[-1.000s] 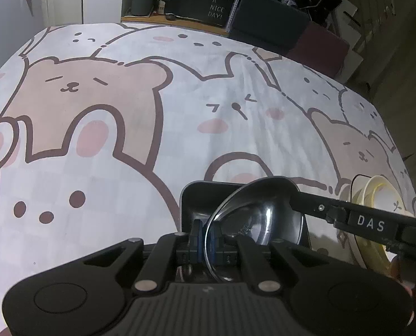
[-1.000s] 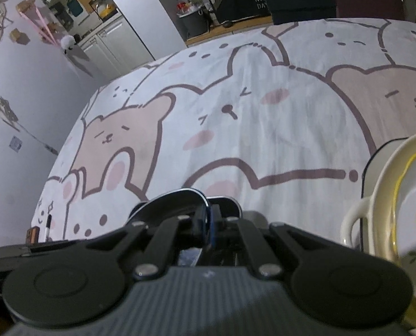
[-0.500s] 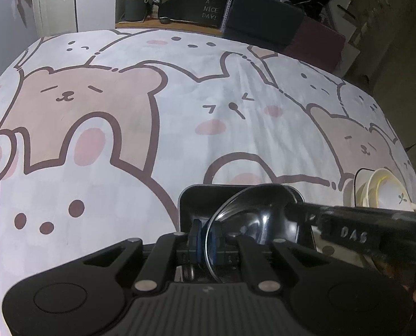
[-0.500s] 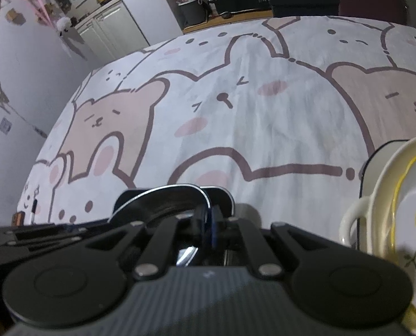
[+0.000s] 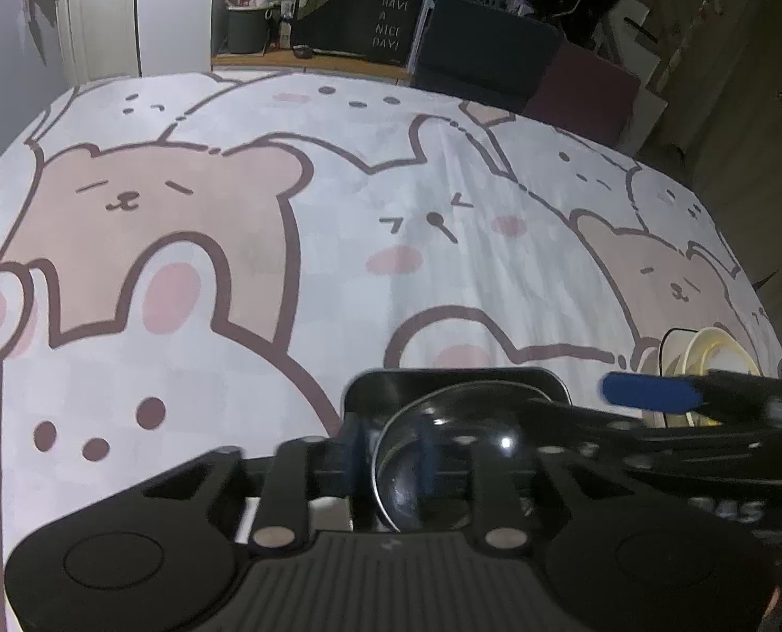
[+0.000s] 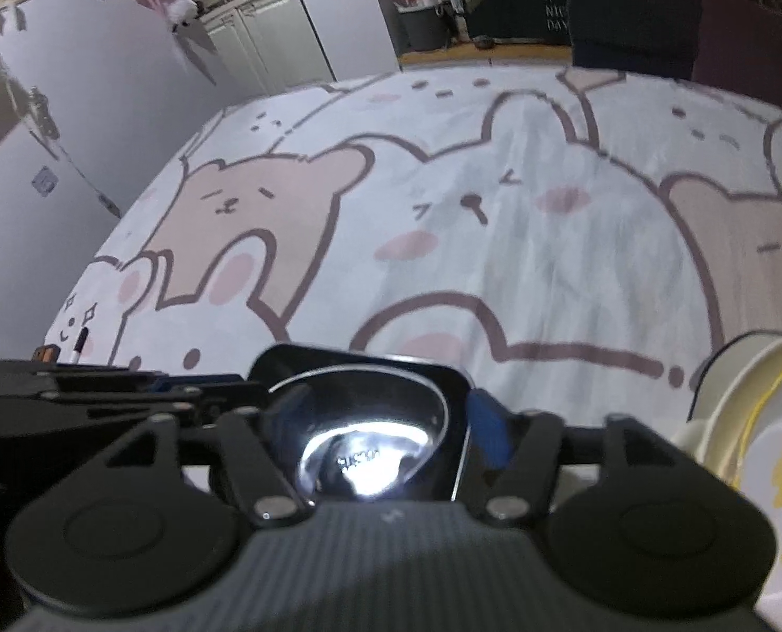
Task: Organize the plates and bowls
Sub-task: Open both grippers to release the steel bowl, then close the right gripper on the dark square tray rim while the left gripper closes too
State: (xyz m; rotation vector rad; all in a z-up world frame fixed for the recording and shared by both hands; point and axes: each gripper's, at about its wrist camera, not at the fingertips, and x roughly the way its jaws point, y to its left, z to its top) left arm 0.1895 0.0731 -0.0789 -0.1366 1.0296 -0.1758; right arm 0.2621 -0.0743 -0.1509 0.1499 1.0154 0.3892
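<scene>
Both grippers' jaws have just been opening, releasing steel bowl (image 6: 370, 437) (glare only right).

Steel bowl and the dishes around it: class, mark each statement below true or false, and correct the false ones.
1. The steel bowl sits in a black square tray. True.
2. The right gripper is clamped shut on the bowl's rim. False: its jaws have just been opening and stand wide, one on each side of the bowl.
3. A cream dish with yellow markings lies to the right of the tray. True.
4. The cloth is plain blue. False: it is white with cartoon bears and rabbits.
5. The left gripper is out of view. False: its blue pads straddle the bowl's rim.
</scene>
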